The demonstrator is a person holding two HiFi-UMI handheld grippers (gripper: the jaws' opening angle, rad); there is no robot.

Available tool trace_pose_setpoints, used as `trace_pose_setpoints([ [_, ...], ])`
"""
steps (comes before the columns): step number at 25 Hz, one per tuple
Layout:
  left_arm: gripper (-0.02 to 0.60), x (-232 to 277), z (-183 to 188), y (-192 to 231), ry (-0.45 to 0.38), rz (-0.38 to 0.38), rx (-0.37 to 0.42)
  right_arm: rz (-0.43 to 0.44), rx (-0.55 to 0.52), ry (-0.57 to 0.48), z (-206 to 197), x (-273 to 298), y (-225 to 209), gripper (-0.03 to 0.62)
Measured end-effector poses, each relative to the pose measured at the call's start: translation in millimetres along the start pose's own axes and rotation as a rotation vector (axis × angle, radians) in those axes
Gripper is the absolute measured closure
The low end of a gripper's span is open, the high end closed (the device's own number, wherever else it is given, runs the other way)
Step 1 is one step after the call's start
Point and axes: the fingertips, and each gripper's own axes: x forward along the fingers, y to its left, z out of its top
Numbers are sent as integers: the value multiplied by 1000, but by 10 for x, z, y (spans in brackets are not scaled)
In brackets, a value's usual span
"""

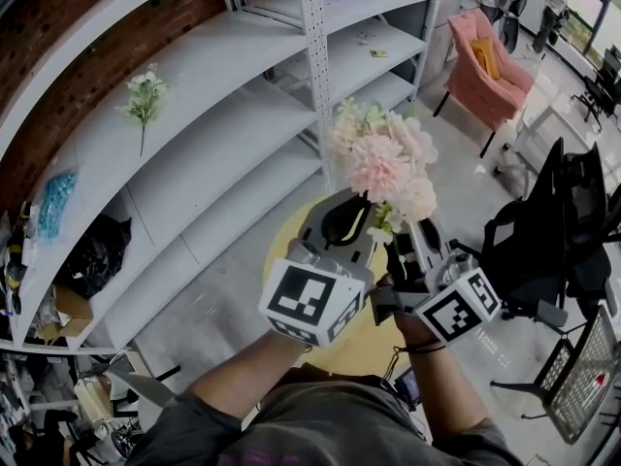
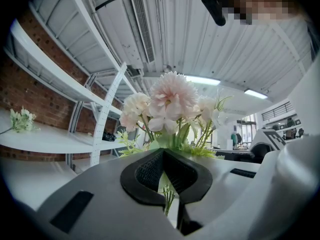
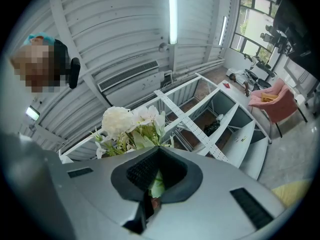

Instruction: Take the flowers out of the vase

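Flowers held up over the floor, both tongs clamped on the stems.
Left tongs and right tongs pinch just under the blooms; no vase shows. Best to squeeze gently, with the stems upright.

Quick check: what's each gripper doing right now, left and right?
Left gripper: closed on the stems of the flower bunch.
Right gripper: closed on the same flower bunch, with a leaf between its jaws.
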Motion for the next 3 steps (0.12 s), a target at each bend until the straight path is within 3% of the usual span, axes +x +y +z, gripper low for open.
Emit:
trace_pose_setpoints([
  [3,574,3,-4,-9,2,0,-2,-1,1,1,3,-8,-5,580],
])
